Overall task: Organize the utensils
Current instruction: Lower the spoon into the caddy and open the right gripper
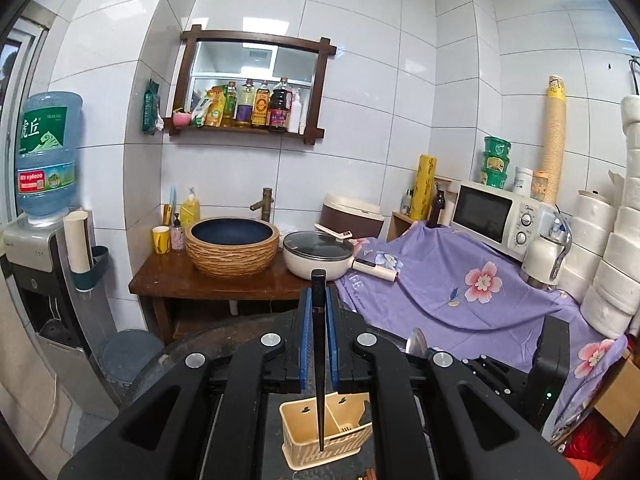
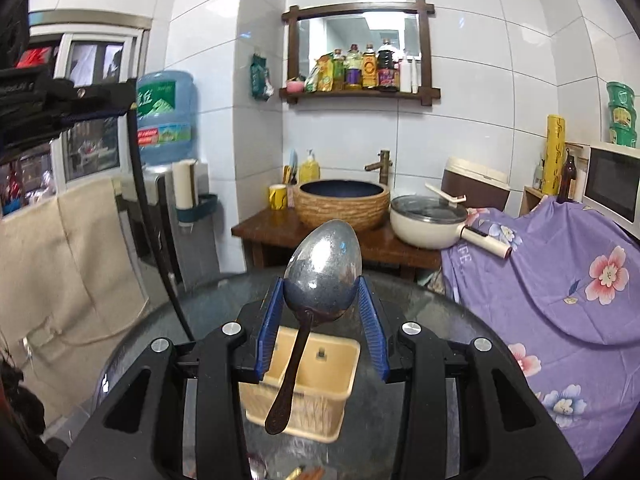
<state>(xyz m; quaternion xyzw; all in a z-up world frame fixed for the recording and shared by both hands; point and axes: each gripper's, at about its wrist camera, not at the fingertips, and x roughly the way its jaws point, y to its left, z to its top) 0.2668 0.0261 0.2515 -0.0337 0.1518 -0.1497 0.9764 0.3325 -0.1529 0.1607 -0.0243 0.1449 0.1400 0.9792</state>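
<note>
1. On the left side: left gripper (image 1: 319, 312) pinches a dark chopstick (image 1: 318, 344), tip hanging over the cream utensil basket (image 1: 298, 446) on the glass desk (image 2: 432, 320).
2. Right gripper (image 2: 322, 300) clamps a metal spoon (image 2: 322, 266) by its bowl, handle dangling above the same basket.
3. Neither utensil is in yet; both drops remain. Basket compartments look empty.

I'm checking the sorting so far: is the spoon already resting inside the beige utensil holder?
No, the spoon is clamped by its bowl in the right gripper, hanging above the utensil holder.
</note>
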